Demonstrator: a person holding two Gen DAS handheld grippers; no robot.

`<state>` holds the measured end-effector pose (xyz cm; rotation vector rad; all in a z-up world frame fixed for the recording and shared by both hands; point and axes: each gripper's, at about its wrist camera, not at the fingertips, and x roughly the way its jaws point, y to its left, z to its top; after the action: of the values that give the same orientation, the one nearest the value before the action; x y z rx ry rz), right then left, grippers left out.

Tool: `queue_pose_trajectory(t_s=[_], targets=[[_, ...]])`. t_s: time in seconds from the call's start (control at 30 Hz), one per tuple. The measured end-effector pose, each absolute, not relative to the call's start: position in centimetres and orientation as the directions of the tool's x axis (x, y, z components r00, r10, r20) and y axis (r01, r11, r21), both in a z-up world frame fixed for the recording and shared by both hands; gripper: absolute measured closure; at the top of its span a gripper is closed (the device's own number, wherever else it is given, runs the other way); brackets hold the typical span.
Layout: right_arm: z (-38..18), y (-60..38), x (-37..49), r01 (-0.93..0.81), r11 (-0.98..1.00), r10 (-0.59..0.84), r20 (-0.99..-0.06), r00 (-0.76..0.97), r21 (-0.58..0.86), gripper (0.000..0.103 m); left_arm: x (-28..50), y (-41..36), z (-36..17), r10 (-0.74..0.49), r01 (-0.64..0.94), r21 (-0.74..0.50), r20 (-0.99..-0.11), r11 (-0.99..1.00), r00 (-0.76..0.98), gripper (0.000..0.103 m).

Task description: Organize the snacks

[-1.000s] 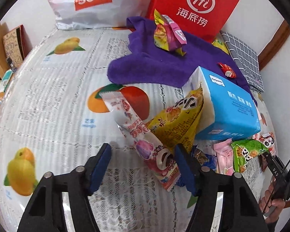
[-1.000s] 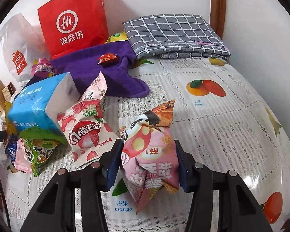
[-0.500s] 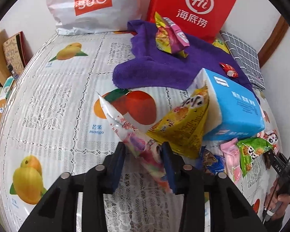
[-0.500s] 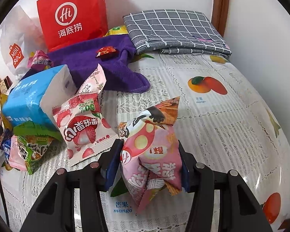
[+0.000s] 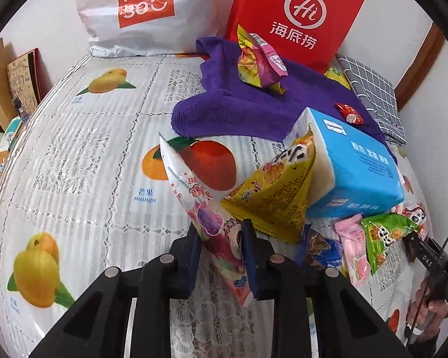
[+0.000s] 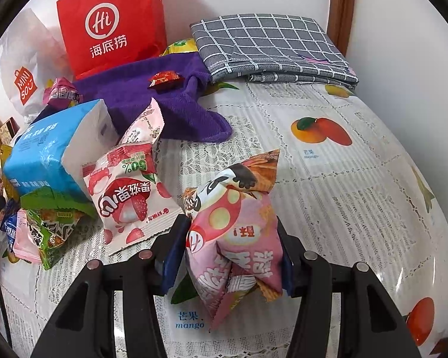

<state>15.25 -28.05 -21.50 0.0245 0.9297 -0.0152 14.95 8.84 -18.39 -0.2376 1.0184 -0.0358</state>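
Note:
My left gripper (image 5: 219, 243) is shut on a long white-and-pink snack packet (image 5: 191, 192), whose far end tilts up over the tablecloth. A yellow triangular snack bag (image 5: 276, 194) leans against a blue tissue pack (image 5: 354, 168) just to its right. My right gripper (image 6: 228, 250) is shut on a puffy pink snack bag (image 6: 239, 238), held just above the cloth. To its left lie a strawberry packet (image 6: 125, 197), a green snack bag (image 6: 49, 226) and the tissue pack (image 6: 41, 155). A red candy (image 6: 164, 79) rests on the purple towel (image 6: 164, 104).
A red paper bag (image 5: 294, 18) and a white shopping bag (image 5: 140, 9) stand at the back wall. A folded grey checked cloth (image 6: 268, 47) lies at the back right. Another yellow-pink snack (image 5: 258, 62) sits on the towel. Pink, green and blue packets (image 5: 370, 244) lie near the person's hand (image 5: 424, 319).
The left gripper's jaws have closed onto the long packet and tipped its far end up. The right gripper has stayed put with the pink bag in it.

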Motion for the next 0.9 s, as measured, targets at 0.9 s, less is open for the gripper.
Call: queue_pose_trajectory(t_s=[0.9], targets=[[-11.1,-25.9,12.3,-0.079,0.996,0.09,-0.687,0.721,0.048,0.056,12.5,5.0,-11.4,-0.177,-0.011,-0.228,-0.783,0.973,0.596,0.079]])
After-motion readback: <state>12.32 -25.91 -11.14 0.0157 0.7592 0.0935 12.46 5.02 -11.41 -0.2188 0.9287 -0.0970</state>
